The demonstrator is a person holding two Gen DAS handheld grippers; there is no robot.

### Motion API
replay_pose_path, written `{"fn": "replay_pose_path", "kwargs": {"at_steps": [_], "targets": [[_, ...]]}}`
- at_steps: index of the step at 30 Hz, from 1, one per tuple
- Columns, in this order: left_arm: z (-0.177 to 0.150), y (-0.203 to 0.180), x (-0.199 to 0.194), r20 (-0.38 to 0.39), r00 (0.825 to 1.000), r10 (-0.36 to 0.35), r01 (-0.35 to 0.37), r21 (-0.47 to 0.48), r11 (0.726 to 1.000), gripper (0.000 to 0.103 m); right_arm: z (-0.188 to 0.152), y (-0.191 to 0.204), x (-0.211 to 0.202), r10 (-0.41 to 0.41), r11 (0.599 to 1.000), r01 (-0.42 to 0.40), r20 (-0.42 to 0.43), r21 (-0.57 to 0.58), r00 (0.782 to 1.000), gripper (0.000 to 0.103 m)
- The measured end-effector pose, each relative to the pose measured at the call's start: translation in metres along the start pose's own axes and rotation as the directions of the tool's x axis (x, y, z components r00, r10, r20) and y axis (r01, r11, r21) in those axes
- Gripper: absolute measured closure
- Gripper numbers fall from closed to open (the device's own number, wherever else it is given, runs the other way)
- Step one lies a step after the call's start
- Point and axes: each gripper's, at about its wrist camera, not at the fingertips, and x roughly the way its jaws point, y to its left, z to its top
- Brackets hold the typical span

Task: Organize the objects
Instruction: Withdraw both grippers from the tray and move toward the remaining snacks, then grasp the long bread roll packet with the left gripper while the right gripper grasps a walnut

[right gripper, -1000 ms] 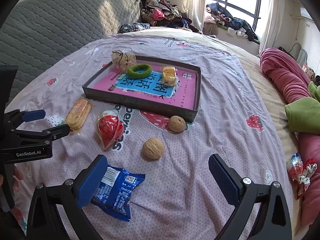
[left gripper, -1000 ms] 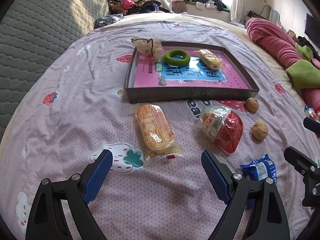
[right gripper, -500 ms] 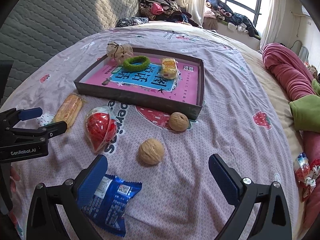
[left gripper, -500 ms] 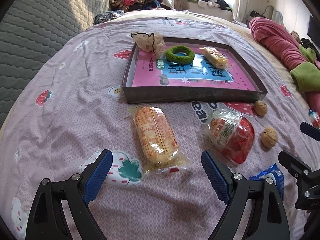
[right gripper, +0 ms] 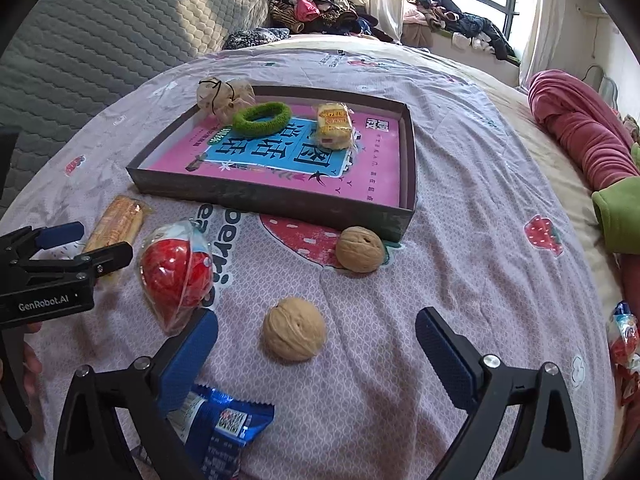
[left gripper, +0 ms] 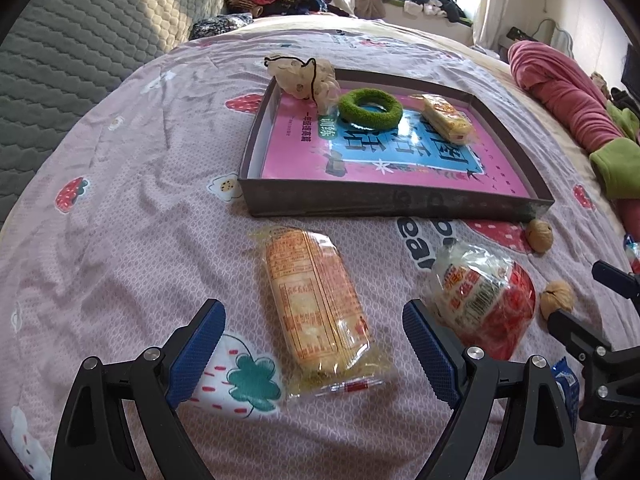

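1. While both your grippers sink toward the bedspread [left gripper: 120, 208], the loose items loom larger than a second ago; nothing has been picked up.
2. Your left gripper [left gripper: 312, 344] has its jaws spread wide and empty, now straddling the near end of the orange cracker pack [left gripper: 316, 304], pads clear of the wrapper.
3. Your right gripper [right gripper: 316, 344] is likewise released, with the nearer walnut [right gripper: 295, 328] now between its fingers, untouched.
4. Tray [right gripper: 272, 200] already holds a green ring [right gripper: 262, 119], a yellow snack [right gripper: 334, 126] and a pouch at its far corner.
5. Outside the tray: red snack bag [right gripper: 176, 272], second walnut [right gripper: 359, 249], blue packet [right gripper: 224, 428].
6. Judgement: approach nearly done; both grasps look aligned, closing comes next.
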Motion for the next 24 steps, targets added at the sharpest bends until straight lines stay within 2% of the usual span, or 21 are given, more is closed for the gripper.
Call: {"fn": "replay_pose_path", "kwargs": {"at_steps": [9, 12, 14, 16, 19, 22, 24], "targets": [[0.000, -0.002, 0.004, 0.004, 1.000, -0.010, 0.010, 0.007, 1.000, 0.014, 0.001, 0.003, 0.013, 0.005, 1.000, -0.005, -0.016, -0.006, 1.000, 0.013], [-0.001, -0.001, 0.007, 0.001, 1.000, -0.016, 0.016, 0.006, 1.000, 0.026, 0.001, 0.005, 0.017, 0.000, 1.000, -0.001, -0.021, -0.005, 1.000, 0.014], [0.000, -0.001, 0.009, -0.006, 1.000, -0.021, 0.021, 0.001, 1.000, 0.043, 0.001, 0.005, 0.017, 0.002, 1.000, -0.002, -0.020, -0.004, 1.000, 0.018], [-0.001, -0.002, 0.012, -0.015, 0.999, -0.029, 0.029, 0.003, 1.000, 0.047, 0.001, 0.005, 0.018, 0.000, 1.000, 0.000, -0.021, -0.003, 1.000, 0.021], [-0.001, -0.002, 0.013, -0.017, 0.999, -0.040, 0.040, -0.005, 0.999, 0.047, 0.000, 0.005, 0.020, 0.000, 1.000, 0.000, -0.020, 0.000, 1.000, 0.027], [0.000, 0.001, 0.013, -0.013, 0.998, -0.056, 0.056, -0.024, 0.998, 0.057, -0.001, 0.004, 0.020, 0.004, 1.000, -0.004, -0.018, 0.006, 1.000, 0.036], [0.001, 0.003, 0.014, -0.016, 0.998, -0.066, 0.065, -0.030, 0.997, 0.058, -0.002, 0.004, 0.021, 0.014, 1.000, -0.014, -0.023, 0.007, 1.000, 0.042]]}}
